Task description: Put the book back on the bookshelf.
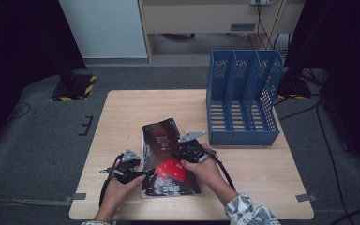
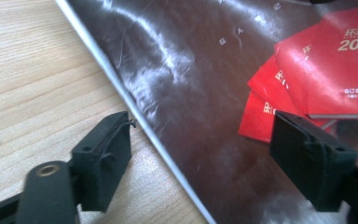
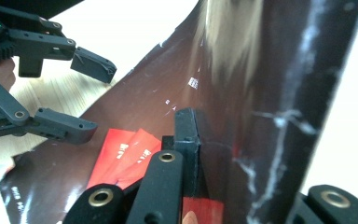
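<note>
High view is showing the right gripper (image 1: 186,151) pinching the right edge of the dark magazine (image 1: 161,136) and lifting it, while the left gripper (image 1: 143,174), fingers wide, is straddling its left edge on the surface (image 1: 122,112); the blue file rack (image 1: 243,93) is waiting unfilled

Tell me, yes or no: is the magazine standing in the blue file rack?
No, the magazine lies on the table, apart from the blue file rack, whose slots look bare.

The left gripper (image 2: 200,140) has its jaws wide apart; the right gripper (image 3: 193,140) is pinched shut, both hands low.
</note>
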{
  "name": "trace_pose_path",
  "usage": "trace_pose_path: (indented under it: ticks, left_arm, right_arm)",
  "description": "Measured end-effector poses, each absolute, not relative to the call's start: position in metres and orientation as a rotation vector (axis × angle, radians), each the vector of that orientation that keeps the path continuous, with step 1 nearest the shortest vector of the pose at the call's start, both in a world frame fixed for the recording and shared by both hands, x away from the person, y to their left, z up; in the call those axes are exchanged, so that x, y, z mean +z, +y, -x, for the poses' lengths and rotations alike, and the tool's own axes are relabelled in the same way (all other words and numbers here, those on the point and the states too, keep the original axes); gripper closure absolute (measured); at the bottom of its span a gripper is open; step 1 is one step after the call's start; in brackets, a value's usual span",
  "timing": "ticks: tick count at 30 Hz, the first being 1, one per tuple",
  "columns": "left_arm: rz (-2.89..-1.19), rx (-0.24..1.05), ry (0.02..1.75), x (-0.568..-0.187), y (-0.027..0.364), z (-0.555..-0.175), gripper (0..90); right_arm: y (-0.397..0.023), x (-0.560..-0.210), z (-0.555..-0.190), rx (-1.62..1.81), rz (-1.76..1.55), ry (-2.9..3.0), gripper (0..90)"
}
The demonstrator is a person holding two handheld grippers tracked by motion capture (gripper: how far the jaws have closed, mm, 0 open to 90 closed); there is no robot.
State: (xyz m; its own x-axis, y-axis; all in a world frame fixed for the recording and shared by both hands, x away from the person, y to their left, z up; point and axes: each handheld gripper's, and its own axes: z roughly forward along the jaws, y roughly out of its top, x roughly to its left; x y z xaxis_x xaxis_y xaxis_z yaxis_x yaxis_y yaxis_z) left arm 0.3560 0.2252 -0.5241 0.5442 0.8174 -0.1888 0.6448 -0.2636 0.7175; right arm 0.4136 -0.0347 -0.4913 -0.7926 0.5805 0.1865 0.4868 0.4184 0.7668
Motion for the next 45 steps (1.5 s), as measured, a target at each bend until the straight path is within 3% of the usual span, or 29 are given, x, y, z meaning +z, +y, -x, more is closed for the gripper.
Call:
trace_pose_path:
  ticks: [4,9,22,41,45]
  left_arm:
    - [-1.982,0.249,1.176,-0.523,0.228,-0.357,13.1]
    - [-1.988,0.225,1.156,-0.524,0.227,-0.357,13.4]
    - [-2.013,0.128,1.122,-0.523,0.22,-0.356,26.9]
    - [-2.016,0.084,1.066,-0.526,0.213,-0.365,28.7]
    - [-2.028,0.09,1.065,-0.526,0.213,-0.365,35.3]
  right_arm:
    - [-0.041,-0.481,-0.412,1.379,-0.922,2.527,86.5]
    - [-0.045,-0.473,-0.412,1.395,-0.901,2.508,86.6]
    - [-0.049,-0.445,-0.411,1.454,-0.816,2.434,86.9]
    - [-0.043,-0.425,-0.41,1.561,-0.745,2.411,87.0]
    - [-0.042,-0.423,-0.408,1.564,-0.731,2.408,87.0]
